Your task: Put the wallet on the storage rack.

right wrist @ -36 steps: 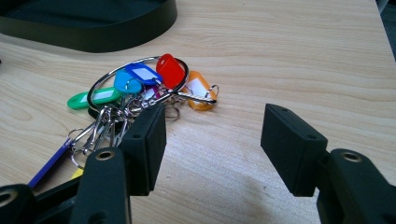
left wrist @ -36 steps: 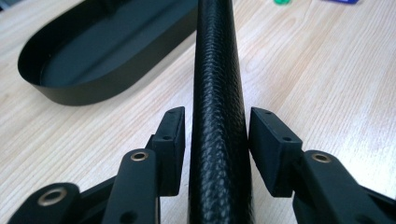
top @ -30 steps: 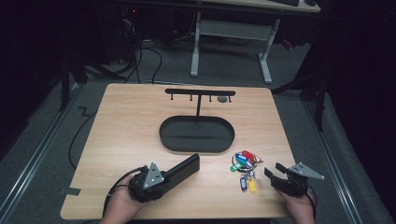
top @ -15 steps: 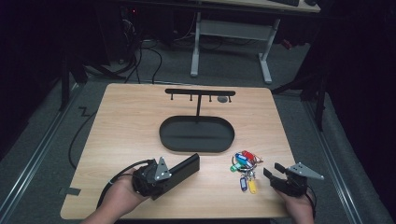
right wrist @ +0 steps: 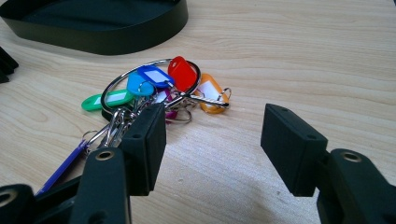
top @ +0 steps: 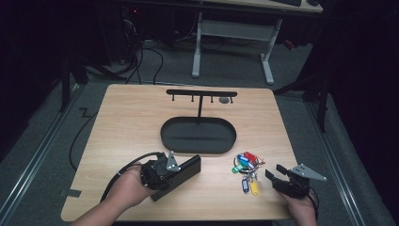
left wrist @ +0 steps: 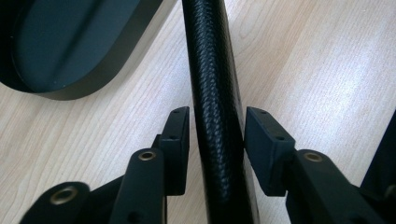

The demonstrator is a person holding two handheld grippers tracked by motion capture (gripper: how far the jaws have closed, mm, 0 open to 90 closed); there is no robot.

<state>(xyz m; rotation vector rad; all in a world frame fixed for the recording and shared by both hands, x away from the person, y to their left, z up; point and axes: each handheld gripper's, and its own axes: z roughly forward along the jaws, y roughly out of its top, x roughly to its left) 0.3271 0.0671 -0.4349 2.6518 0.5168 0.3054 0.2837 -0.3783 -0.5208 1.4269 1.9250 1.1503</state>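
The left hand-held gripper (left wrist: 217,135) is closing its jaws around a black, pebble-textured case (left wrist: 215,93), a long narrow thing lying on the desk (top: 131,117); its jaws have just been closing, and in the left gripper view the right pad is sitting against the case's edge while a thin sliver of desk is still showing beside the left pad, so the pads are not pressing from both sides yet. In the high view the case (top: 181,172) is lying at the front of the desk, just before the oval black tray (top: 197,136) with its hook stand (top: 201,94). The right hand-held gripper (right wrist: 212,140) is hovering wide open and empty just beside a key ring with coloured tags (right wrist: 154,88), near the tray's right end. If the left jaws are closing off-centre, the rounded, grained case could be rolling or sliding out sideways; a lift with such a shallow bite could be tipping its long free end down onto the tray rim. The case's far end is cut off in the left gripper view, and what is hanging on the stand's right hook is too small to make out.
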